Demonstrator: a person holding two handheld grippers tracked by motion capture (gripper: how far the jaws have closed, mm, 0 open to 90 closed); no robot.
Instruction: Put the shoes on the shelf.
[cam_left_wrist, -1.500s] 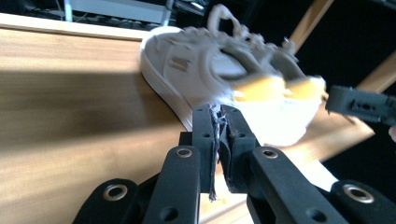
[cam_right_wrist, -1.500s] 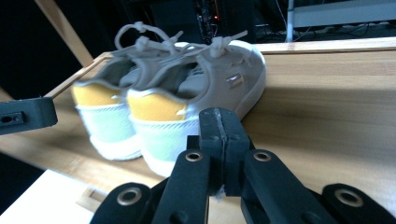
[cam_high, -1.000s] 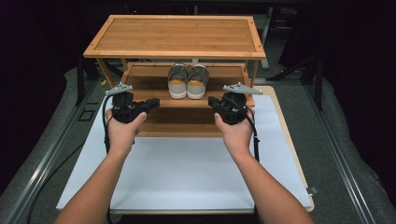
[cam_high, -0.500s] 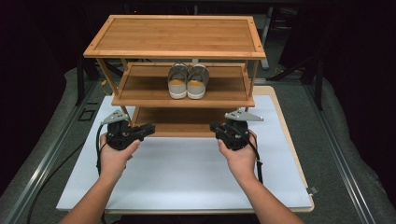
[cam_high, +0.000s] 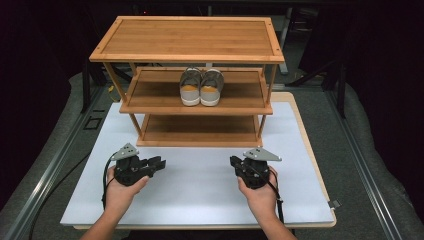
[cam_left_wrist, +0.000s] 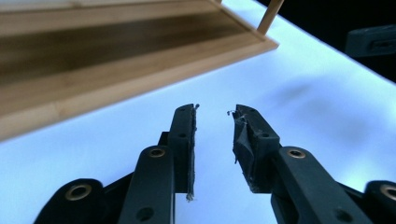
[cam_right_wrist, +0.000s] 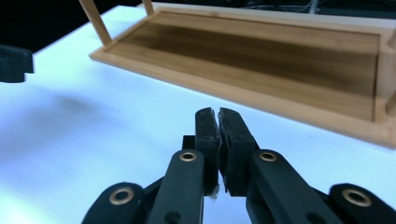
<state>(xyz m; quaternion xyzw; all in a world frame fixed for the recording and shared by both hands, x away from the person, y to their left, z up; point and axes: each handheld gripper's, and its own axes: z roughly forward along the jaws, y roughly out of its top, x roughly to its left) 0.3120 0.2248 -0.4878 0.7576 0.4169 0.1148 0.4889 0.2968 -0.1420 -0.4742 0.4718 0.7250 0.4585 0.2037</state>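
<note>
- Pair of shoes (cam_high: 201, 86): grey with tan toe ends, side by side at the middle of the shoe rack (cam_high: 195, 105)'s middle shelf, toes toward the person, long axes running front to back.
- Relation to the grippers: the pair lies ahead of and above both, roughly midway between them; neither hand is clearly nearer.
- Left gripper (cam_high: 159, 163): low over the white board (cam_high: 200, 185), in front of the rack's bottom shelf. Its jaws have just been opening and stand apart, nothing between them (cam_left_wrist: 214, 135).
- Right gripper (cam_high: 234, 163): likewise low over the board. Its jaws look together, perhaps a hairline apart, and hold nothing (cam_right_wrist: 218, 135).
</note>
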